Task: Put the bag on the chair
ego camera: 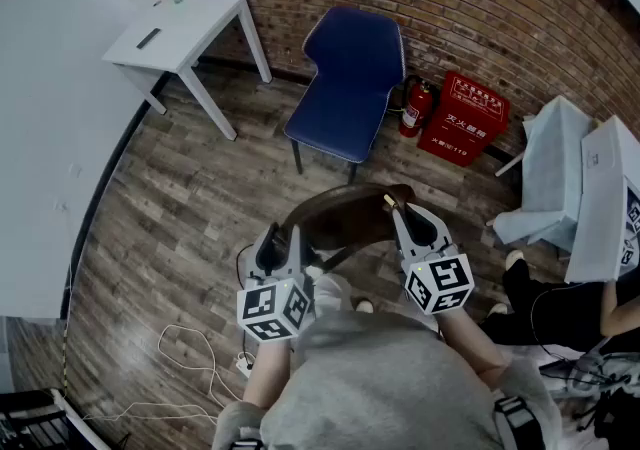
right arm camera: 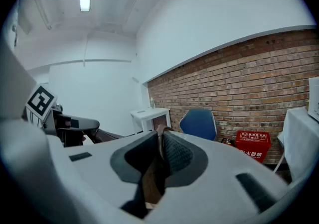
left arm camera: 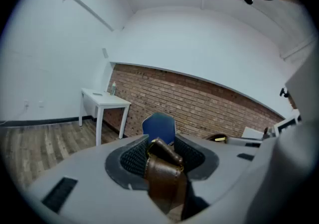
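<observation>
A dark brown leather bag (ego camera: 345,218) hangs in the air between my two grippers, in front of the person's body. My left gripper (ego camera: 283,237) is shut on the bag's thick brown strap (left arm camera: 164,168), which fills the space between its jaws. My right gripper (ego camera: 405,212) is shut on a thin brown edge of the bag (right arm camera: 152,178). The blue chair (ego camera: 350,78) stands against the brick wall, beyond the bag, and its seat is bare. It also shows ahead as the chair (left arm camera: 158,126) and the chair (right arm camera: 198,123).
A white table (ego camera: 185,33) with a bottle stands left of the chair. A red fire extinguisher (ego camera: 414,106) and a red box (ego camera: 462,118) sit right of it. White-covered furniture (ego camera: 560,173) stands at the right. A white cable (ego camera: 190,358) lies on the wood floor.
</observation>
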Available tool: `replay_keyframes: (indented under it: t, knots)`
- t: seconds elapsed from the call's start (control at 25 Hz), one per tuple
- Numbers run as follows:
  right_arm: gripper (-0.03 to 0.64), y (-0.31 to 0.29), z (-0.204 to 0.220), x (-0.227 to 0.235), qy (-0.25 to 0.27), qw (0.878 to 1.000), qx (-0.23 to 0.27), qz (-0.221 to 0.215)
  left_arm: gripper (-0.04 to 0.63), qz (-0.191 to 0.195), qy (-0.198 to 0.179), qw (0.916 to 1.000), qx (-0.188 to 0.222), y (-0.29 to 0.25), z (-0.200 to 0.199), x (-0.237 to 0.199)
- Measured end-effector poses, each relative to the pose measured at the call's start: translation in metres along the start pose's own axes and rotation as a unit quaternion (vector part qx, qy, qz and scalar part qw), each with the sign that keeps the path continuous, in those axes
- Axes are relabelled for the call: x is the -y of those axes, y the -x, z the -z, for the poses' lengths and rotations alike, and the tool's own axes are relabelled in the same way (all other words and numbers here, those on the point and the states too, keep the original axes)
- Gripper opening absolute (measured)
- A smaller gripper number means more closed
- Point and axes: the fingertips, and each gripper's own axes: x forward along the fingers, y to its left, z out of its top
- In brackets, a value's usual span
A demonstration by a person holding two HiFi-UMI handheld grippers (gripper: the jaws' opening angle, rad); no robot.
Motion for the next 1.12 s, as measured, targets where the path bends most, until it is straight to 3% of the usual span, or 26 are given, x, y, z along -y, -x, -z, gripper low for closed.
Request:
replay_keyframes:
  t: [0.16,0.48,1.12]
  knots:
    - [0.044,0.034,0.004,-0.005,0.010,1.000,0.001,-0.013,0.149,-0.016,0.013,0.9998,0.007,0.030,0.013,0.018]
    - [0.044,0.084,0.021,-0.007,0.002,1.000,0.007,-0.007,0.149,-0.008,-0.010,0.9999,0.010,0.066,0.029,0.044]
    - [0.044,0.095,0.030,-0.010,0.003,1.000,0.000,-0.029,0.149,-0.032,0.001,0.9993,0.021,0.078,0.038,0.050]
